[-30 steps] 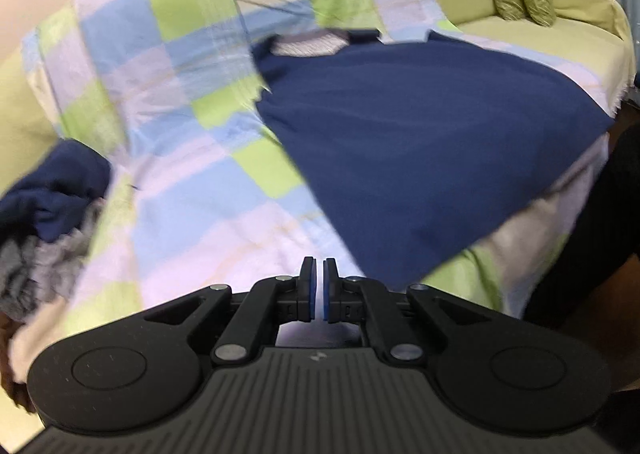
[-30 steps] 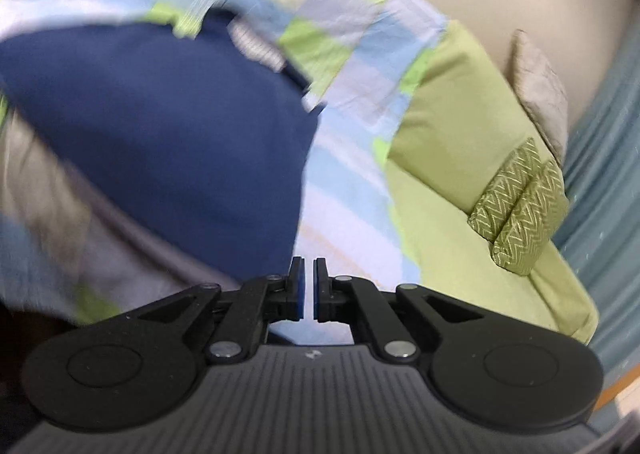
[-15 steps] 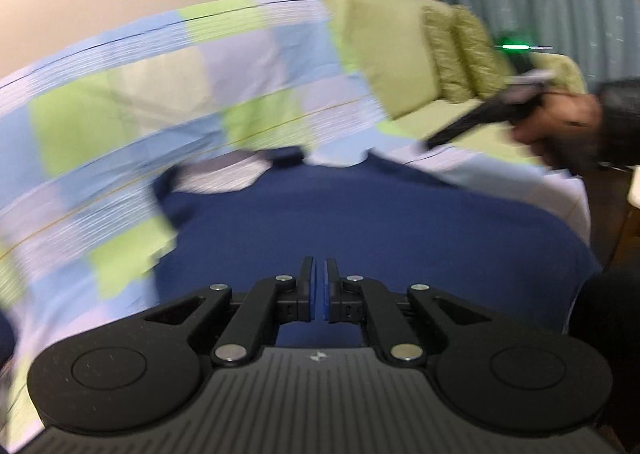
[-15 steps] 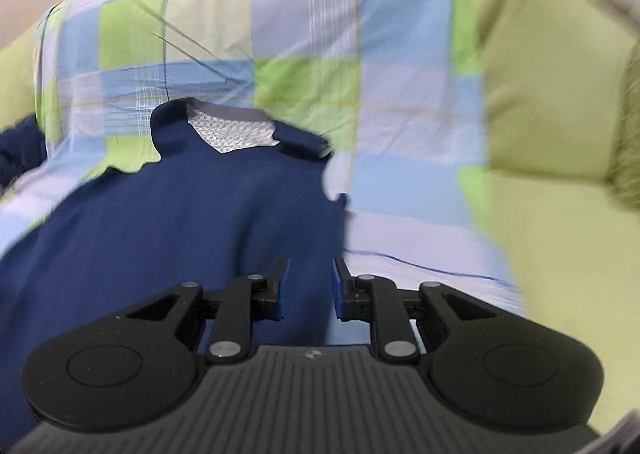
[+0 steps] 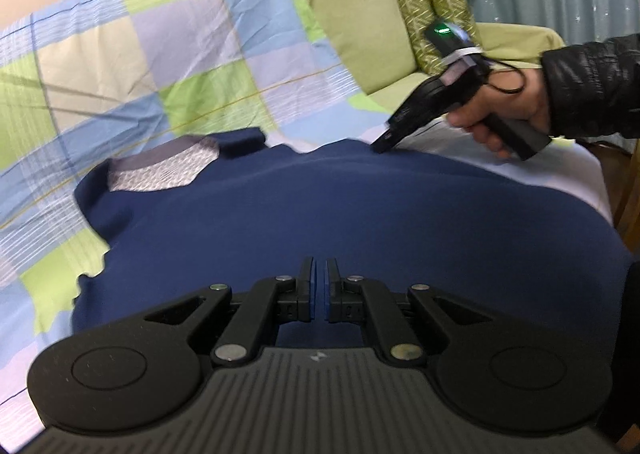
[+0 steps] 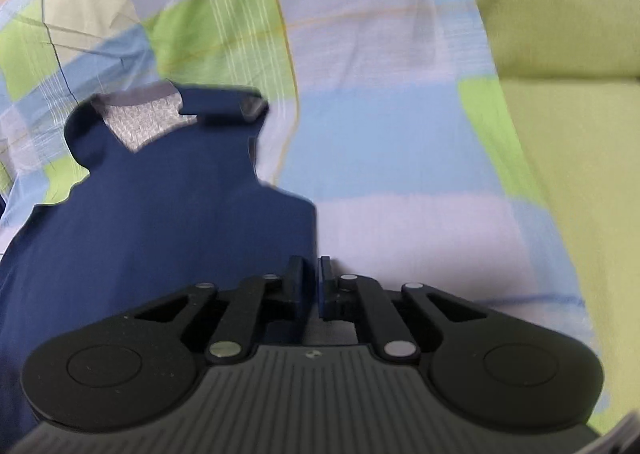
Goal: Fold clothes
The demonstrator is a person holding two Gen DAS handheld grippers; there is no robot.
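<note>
The left gripper (image 5: pixel 319 286) is matte black: a ribbed grey-black deck with a small white mark, two round discs at its sides, and angled link arms pinned with silver screws. Its fingers (image 5: pixel 306 290) carry blue pads. The right gripper (image 6: pixel 314 286) is built alike. From outside it shows a pistol handle, a green light on top, a white strap and a thin black cable. The sleeve (image 5: pixel 592 90) is shiny black, quilted.

Left gripper (image 5: pixel 319 286) swung from the spread dark navy fabric garment's (image 5: pixel 360 222) hem to over its middle. Right gripper (image 6: pixel 314 286) rolled upright, reached the garment's right edge; jaws closing, edge between them.
</note>
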